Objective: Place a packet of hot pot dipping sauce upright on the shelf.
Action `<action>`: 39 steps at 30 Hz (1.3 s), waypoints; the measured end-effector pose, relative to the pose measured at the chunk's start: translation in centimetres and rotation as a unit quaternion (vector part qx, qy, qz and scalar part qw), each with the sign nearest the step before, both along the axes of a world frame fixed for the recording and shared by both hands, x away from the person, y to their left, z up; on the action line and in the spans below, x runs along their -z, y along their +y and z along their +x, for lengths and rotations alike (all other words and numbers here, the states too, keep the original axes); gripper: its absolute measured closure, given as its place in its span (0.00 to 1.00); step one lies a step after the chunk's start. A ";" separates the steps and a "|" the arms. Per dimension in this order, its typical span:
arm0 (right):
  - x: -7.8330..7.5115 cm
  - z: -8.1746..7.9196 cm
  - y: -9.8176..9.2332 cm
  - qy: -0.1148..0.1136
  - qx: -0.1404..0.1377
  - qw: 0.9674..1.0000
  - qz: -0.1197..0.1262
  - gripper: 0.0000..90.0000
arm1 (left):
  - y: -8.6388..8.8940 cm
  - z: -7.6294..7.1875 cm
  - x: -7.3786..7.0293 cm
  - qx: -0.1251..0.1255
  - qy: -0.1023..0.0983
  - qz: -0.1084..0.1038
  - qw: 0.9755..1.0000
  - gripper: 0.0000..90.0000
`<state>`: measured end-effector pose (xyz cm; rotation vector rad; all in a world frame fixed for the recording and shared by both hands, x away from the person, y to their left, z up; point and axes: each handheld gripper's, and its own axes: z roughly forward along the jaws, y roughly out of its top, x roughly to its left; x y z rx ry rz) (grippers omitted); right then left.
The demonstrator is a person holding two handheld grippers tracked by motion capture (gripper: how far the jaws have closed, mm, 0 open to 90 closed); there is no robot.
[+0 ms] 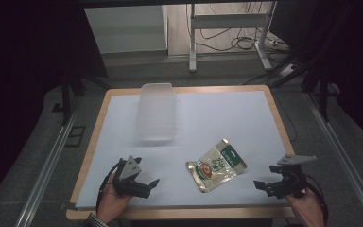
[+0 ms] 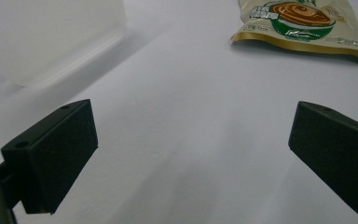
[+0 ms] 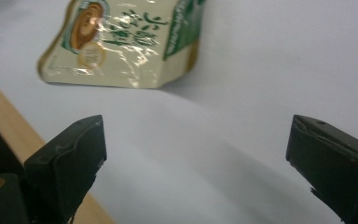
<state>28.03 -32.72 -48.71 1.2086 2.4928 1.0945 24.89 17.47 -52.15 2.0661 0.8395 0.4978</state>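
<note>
A cream and green snack pouch (image 1: 216, 165) lies flat on the white table sheet (image 1: 208, 118), near the front and a little right of centre. A clear plastic container (image 1: 157, 111) stands farther back, left of centre. My left gripper (image 1: 147, 186) hovers at the front left, open, jaws pointing toward the pouch (image 2: 303, 21), nothing between them. My right gripper (image 1: 263, 186) is at the front right edge, open and empty, aimed left at the pouch (image 3: 126, 42). Both grippers are apart from the pouch.
The wooden table rim (image 1: 94, 142) frames the white sheet. The container's wall (image 2: 51, 37) shows at the upper left of the left gripper view. The table's wooden edge (image 3: 9, 121) runs just beside the right gripper. Desk legs and cables (image 1: 227, 42) stand behind the table.
</note>
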 end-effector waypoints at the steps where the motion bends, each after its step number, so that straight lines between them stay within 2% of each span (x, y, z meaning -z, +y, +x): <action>1: 0.2 0.1 -0.1 -0.002 0.005 1.000 0.002 0.06 | 0.0 0.0 0.0 0.000 0.000 0.000 1.000 0.01; 4: 0.5 0.2 -0.2 -0.006 0.011 0.999 0.036 0.05 | 0.0 0.0 0.0 0.002 0.000 0.001 1.000 0.01; 6: 0.5 0.0 -0.1 -0.026 0.034 0.999 0.030 0.03 | 0.0 0.0 0.0 0.002 0.001 0.000 1.000 0.01; 8: 0.6 -0.2 0.1 -0.044 0.046 0.998 0.013 0.00 | 0.1 0.0 0.0 0.002 0.001 -0.001 1.000 0.01; 10: 0.8 -0.2 0.2 -0.041 0.044 0.998 0.006 0.00 | 0.1 0.0 0.0 0.002 0.001 -0.001 1.000 0.01; 12: 0.9 -0.1 0.2 -0.035 0.043 0.998 0.010 0.00 | 0.1 0.0 0.0 0.002 0.001 0.000 1.000 0.01; 26: 1.2 0.1 -0.2 -0.031 0.048 0.998 0.016 0.00 | 0.0 0.1 0.2 0.003 -0.002 -0.001 1.000 0.01; 30: 1.2 0.3 -0.1 -0.028 0.040 0.999 0.014 0.00 | 0.2 0.2 0.2 0.003 -0.005 -0.007 1.000 0.01; 39: 1.0 0.4 0.5 -0.044 0.028 0.999 -0.004 0.00 | 0.4 0.3 0.4 0.007 0.000 -0.023 1.000 0.00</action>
